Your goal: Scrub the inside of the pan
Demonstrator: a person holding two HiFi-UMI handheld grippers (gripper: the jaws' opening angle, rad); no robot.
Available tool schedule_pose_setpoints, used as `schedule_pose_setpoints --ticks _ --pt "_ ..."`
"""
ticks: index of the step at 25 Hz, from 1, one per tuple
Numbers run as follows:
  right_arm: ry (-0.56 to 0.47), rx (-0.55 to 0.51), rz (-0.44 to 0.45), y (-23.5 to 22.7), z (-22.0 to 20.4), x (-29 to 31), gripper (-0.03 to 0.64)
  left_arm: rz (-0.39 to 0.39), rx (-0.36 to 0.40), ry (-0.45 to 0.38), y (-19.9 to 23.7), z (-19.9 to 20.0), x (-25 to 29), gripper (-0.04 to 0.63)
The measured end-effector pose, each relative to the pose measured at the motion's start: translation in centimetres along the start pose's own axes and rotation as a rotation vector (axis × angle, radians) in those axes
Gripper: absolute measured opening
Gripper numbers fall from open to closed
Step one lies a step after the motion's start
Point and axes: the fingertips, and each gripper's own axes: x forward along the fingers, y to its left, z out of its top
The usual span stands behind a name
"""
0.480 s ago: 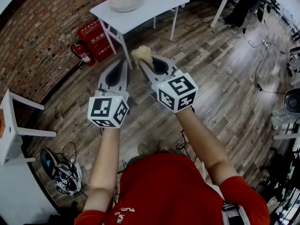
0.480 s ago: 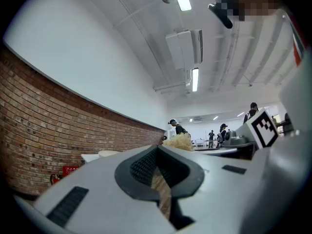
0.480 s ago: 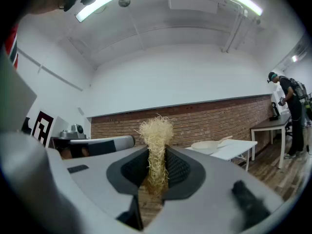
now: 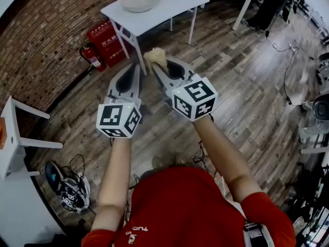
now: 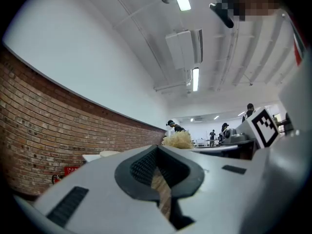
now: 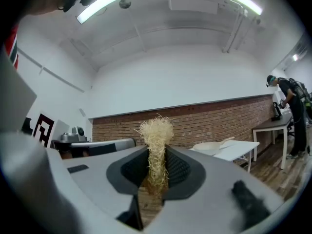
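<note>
The pale pan [image 4: 140, 1] lies on a white table [image 4: 175, 6] by the brick wall, well ahead of both grippers and apart from them. My right gripper [image 4: 157, 65] is shut on a straw-coloured fibre scrubber [image 4: 155, 57], whose tuft sticks out past the fingertips. In the right gripper view the scrubber [image 6: 156, 135] stands upright between the pads of that gripper [image 6: 157, 152], with the pan [image 6: 212, 146] off to the right. My left gripper [image 4: 134, 66] hangs beside it over the wood floor, shut with nothing in it [image 5: 158, 150].
A fire extinguisher [image 4: 90, 57] and a red box [image 4: 105, 41] stand against the wall left of the table. A white stool [image 4: 15, 133] is at the left, a helmet with cables [image 4: 72, 192] on the floor. A person [image 6: 292, 111] stands at a far desk.
Both grippers have edged slightly forward toward the table. The grip on the scrubber is unchanged, and the left gripper stays shut.
</note>
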Motion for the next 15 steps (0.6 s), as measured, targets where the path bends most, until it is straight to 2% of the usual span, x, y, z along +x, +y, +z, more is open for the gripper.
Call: schedule_pose_setpoints --ticks 7,15 --pt "0.001 -0.009 0.003 -0.2 0.4 -0.3 0.086 0.002 -0.002 0.002 -0.3 0.0 0.3 0.014" --pt "-0.004 -0.014 0.009 -2.8 1.3 -1.2 0.086 0.019 0.016 -0.004 -1.4 0.2 2.5 0.014"
